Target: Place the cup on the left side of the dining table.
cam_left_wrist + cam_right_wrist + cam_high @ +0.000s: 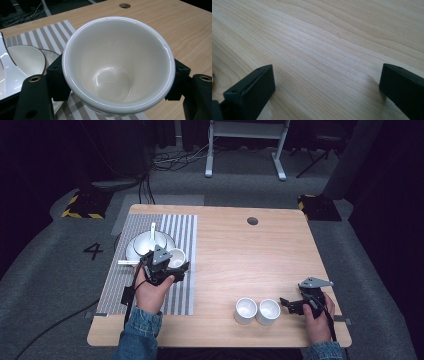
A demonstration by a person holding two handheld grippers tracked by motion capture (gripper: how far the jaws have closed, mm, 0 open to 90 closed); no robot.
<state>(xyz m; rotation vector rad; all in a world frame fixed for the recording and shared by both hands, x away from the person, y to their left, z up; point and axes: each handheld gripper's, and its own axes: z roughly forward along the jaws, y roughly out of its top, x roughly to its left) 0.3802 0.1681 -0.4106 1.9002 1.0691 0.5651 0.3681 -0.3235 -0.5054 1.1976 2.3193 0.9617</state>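
The left claw (117, 82) gripped a cup (117, 67); the right claw (327, 87) gaped empty. Best kept level toward the cups (256, 311) at four o'clock.

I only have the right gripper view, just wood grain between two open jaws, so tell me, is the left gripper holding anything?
Observer: Yes, the left gripper is shut on a white cup, jaws on its outer wall.
Operator: Anything inside it?
Observer: It's empty.
Operator: What's near my right gripper?
Observer: In the high view, two white cups stand side by side just left of the right gripper, which holds nothing.
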